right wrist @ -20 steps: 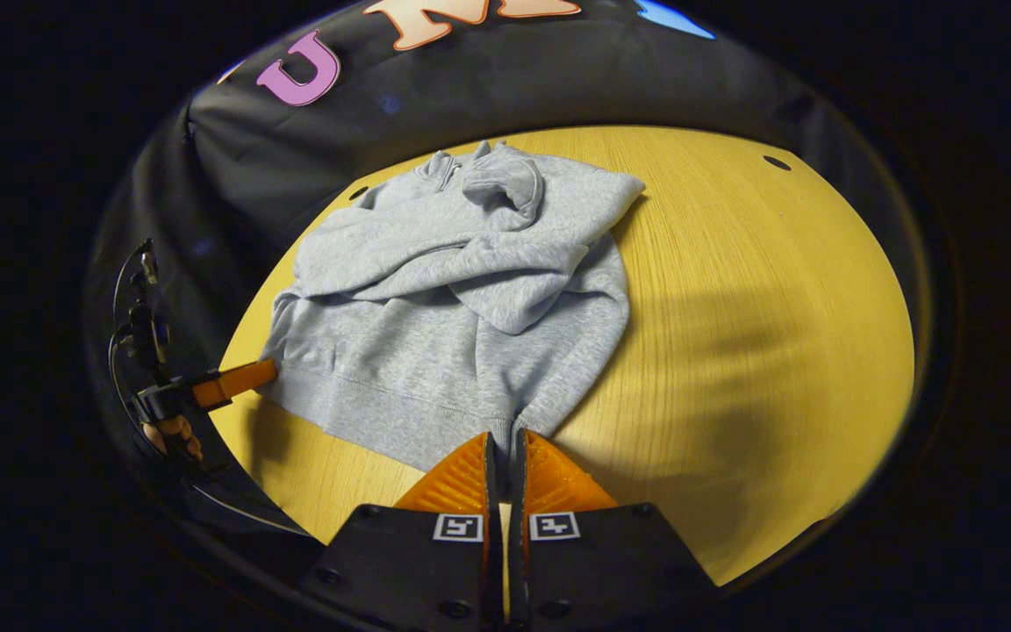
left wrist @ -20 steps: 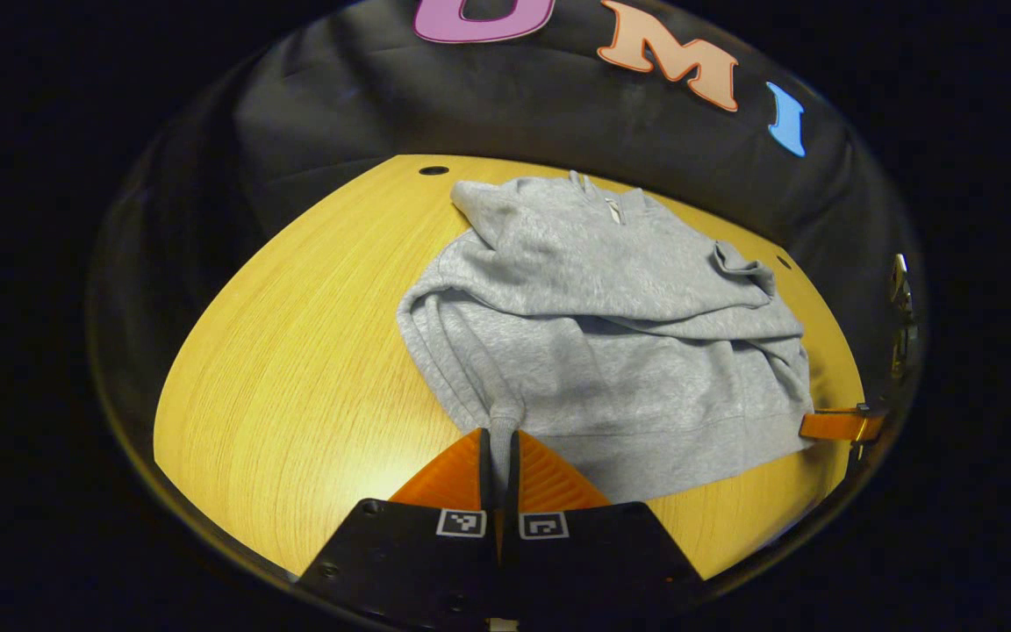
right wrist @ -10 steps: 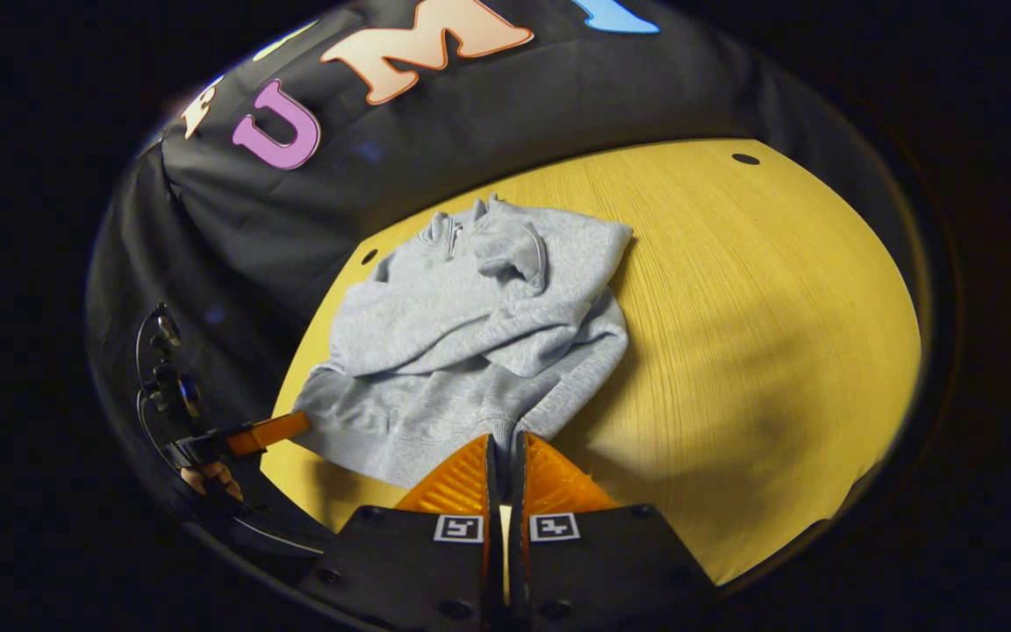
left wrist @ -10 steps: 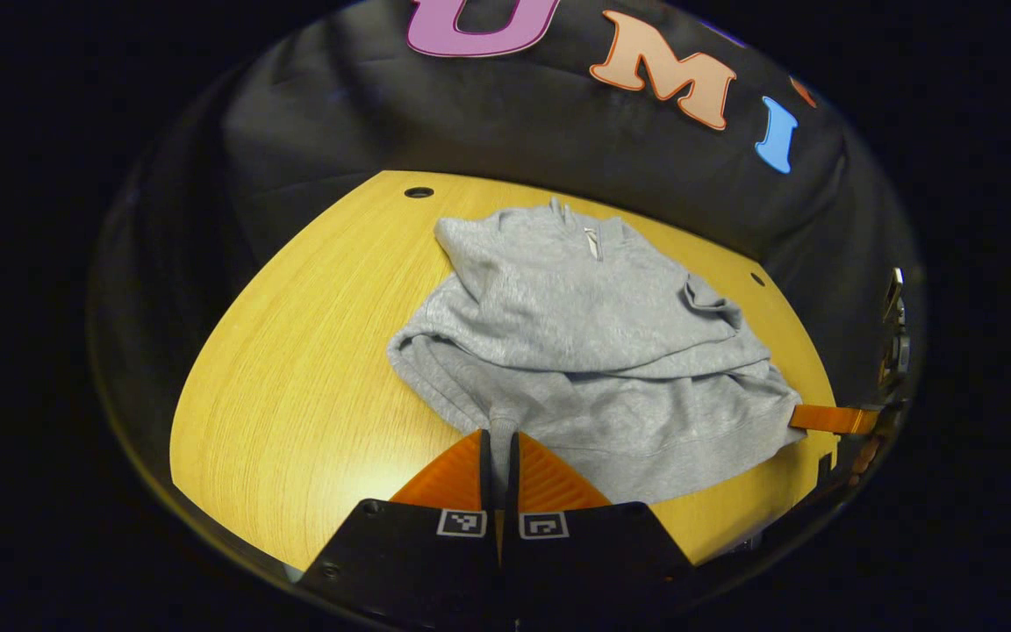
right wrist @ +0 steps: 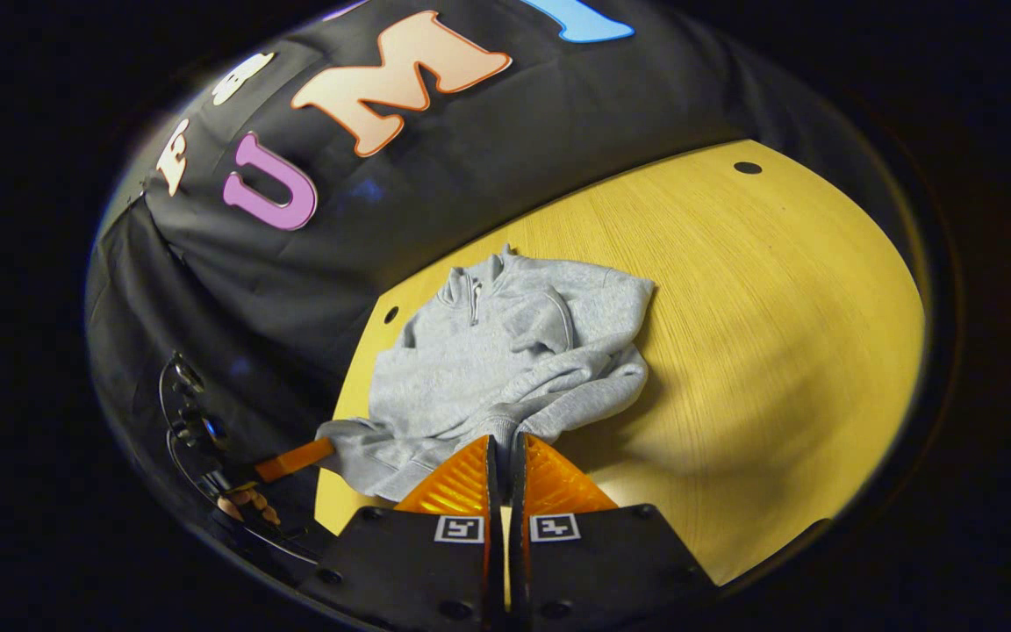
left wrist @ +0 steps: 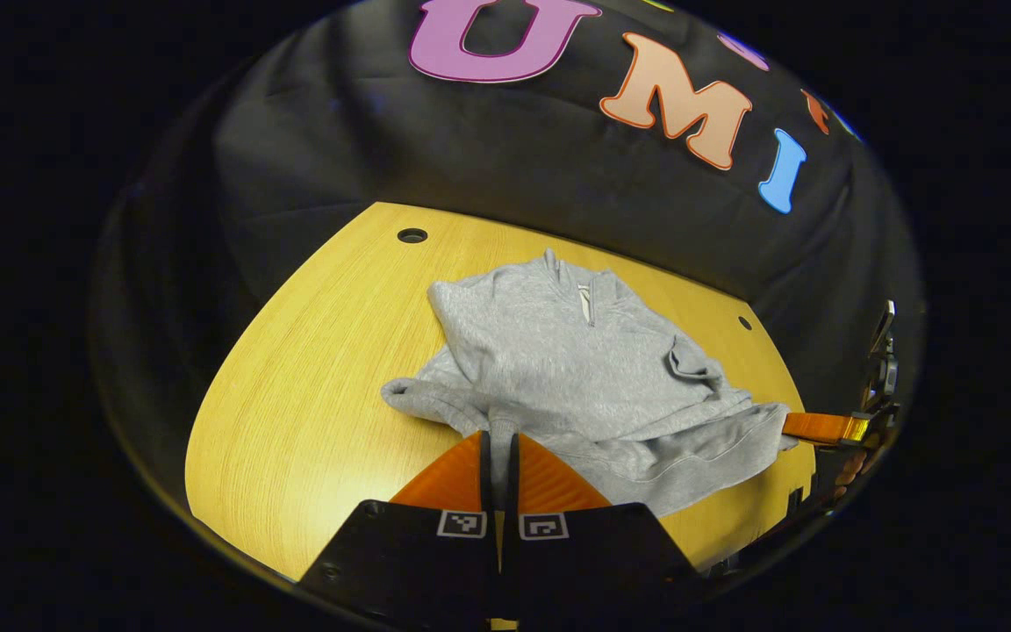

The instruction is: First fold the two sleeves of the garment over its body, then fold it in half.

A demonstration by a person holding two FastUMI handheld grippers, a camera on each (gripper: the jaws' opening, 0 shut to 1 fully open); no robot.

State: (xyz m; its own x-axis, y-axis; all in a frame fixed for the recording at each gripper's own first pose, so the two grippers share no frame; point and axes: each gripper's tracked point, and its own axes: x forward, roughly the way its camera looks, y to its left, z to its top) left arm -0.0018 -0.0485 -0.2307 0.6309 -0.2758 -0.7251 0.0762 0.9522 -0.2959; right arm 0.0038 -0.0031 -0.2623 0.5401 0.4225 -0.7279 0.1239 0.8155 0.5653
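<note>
A grey sweatshirt lies on the yellow wooden table, collar toward the wall, both sleeves folded across its body. My left gripper is shut on one bottom hem corner, held above the table. My right gripper is shut on the other hem corner of the sweatshirt. The hem is raised and bunched toward the collar. The right gripper also appears at the far right of the left gripper view. In the right gripper view, the left gripper and a hand appear at lower left.
The booth's black cloth wall rises just behind the table. Small round holes sit near the table's far edge. Bare tabletop spreads to the right of the sweatshirt in the right gripper view.
Both grippers have lifted the hem and carried it toward the collar. The lower body of the sweatshirt has risen and bunched over the folded sleeves.
</note>
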